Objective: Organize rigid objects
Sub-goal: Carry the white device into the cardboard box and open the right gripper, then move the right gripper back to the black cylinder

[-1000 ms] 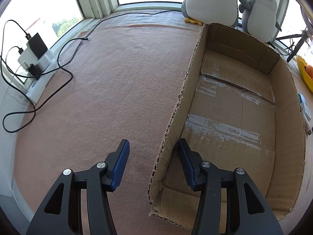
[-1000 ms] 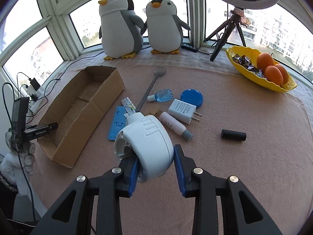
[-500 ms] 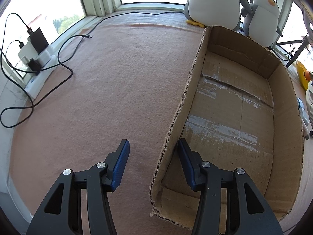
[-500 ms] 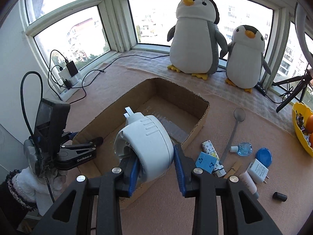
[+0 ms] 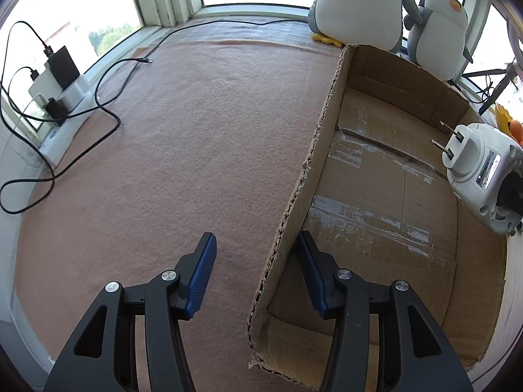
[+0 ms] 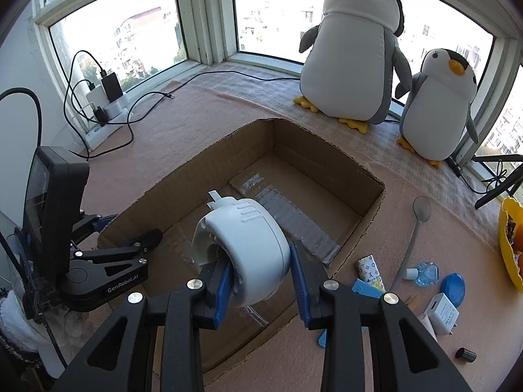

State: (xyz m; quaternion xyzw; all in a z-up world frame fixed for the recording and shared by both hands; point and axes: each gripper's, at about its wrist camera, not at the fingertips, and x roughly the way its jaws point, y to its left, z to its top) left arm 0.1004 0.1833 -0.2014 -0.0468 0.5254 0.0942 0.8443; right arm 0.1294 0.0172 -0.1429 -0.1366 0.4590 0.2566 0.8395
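Note:
An open cardboard box (image 5: 376, 196) (image 6: 310, 150) lies on the pink felt with nothing inside. My right gripper (image 6: 260, 261) is shut on a white rounded plug-in device (image 6: 248, 245) and holds it above the near end of the box. In the left wrist view the device (image 5: 474, 163) hangs over the box's right side, its two prongs pointing left. My left gripper (image 5: 256, 238) (image 6: 134, 227) is open and straddles the box's long left wall near the corner, one finger inside and one outside, neither pad pressing on it.
Two plush penguins (image 6: 353, 55) stand behind the box. A power strip with chargers and loose cables (image 5: 65, 94) lies at the left window. Right of the box lie a spoon (image 6: 415, 228), a blue lid (image 6: 452, 289), a white charger (image 6: 443, 317), a tube and a yellow bowl (image 6: 510, 245).
My right gripper has carried the white device leftward from the loose items to above the box, rolling as it went. The device now shows in the left wrist view. The left gripper stayed put.

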